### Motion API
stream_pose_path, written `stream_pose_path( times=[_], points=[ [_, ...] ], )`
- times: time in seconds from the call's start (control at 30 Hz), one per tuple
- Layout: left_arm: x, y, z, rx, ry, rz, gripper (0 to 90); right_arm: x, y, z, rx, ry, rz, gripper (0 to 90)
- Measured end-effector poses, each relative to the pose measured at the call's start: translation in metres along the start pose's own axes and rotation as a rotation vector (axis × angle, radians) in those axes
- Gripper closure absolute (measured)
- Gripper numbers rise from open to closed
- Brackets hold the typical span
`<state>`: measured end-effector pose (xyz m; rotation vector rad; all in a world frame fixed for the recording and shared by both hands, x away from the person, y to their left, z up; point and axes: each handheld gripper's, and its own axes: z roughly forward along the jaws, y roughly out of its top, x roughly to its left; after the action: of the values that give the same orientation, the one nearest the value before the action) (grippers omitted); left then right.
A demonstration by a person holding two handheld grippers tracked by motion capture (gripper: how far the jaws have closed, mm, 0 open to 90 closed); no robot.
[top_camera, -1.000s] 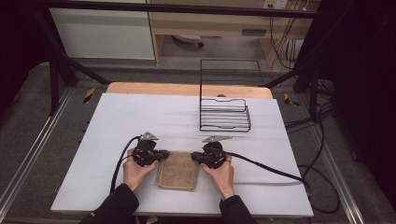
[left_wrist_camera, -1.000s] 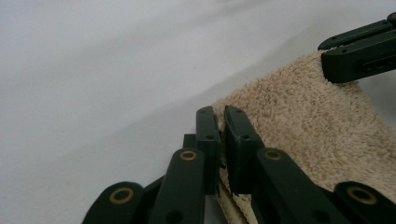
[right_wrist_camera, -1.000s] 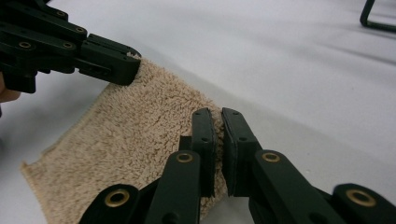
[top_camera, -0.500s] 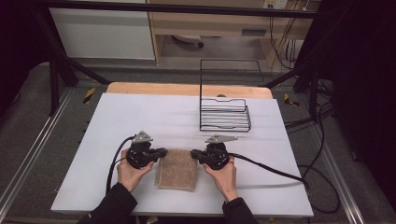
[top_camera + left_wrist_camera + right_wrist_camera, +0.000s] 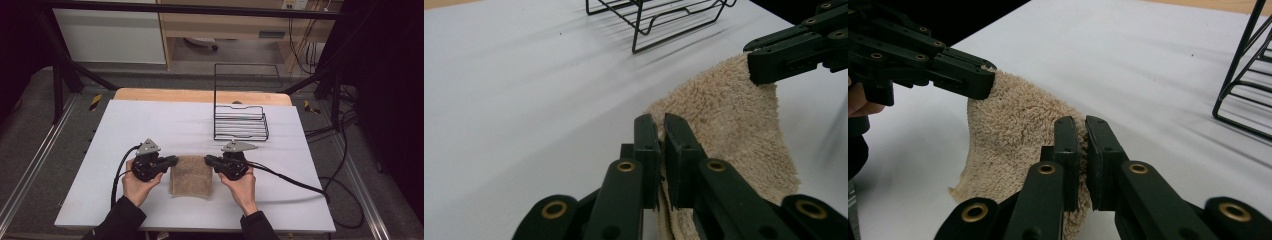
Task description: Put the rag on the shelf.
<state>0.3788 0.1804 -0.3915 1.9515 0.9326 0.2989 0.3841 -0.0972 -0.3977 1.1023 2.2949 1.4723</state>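
A small beige terry towel (image 5: 190,175) hangs between my two grippers above the near middle of the white table. My left gripper (image 5: 173,160) is shut on the towel's far left corner, and in the left gripper view (image 5: 661,131) the cloth (image 5: 729,120) is pinched between its jaws. My right gripper (image 5: 207,160) is shut on the far right corner, seen close in the right gripper view (image 5: 1082,134) with the towel (image 5: 1013,130) sagging away. Each gripper view also shows the other gripper holding the opposite corner. The towel's near edge lies on the table.
A black wire rack (image 5: 241,116) stands at the far right of the white table (image 5: 150,120), its tall back frame rising behind it. Cables trail from both grippers, the right one (image 5: 295,182) running off to the table's right edge. A wooden strip (image 5: 200,96) borders the far side.
Both grippers have risen a little with the towel's far corners, lifting that edge off the table. The left hand has shifted slightly.
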Motion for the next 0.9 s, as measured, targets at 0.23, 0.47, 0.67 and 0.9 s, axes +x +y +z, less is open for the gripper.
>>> stream_pose_path(
  times=[0.23,0.47,0.67,0.9],
  points=[
    [-0.006,0.003,-0.005,-0.033,0.008,0.022,84.7,0.001,0.004,-0.007,-0.027,0.003,-0.019,84.8],
    [-0.009,0.007,-0.013,-0.079,0.020,0.025,84.7,0.007,0.013,-0.015,-0.054,-0.002,-0.063,84.9],
    [-0.014,0.011,-0.019,-0.116,0.023,0.039,84.6,0.010,0.020,-0.023,-0.077,-0.006,-0.092,84.9],
    [-0.018,0.018,-0.024,-0.147,0.024,0.046,84.6,0.012,0.026,-0.031,-0.099,-0.012,-0.109,84.9]
  ],
)
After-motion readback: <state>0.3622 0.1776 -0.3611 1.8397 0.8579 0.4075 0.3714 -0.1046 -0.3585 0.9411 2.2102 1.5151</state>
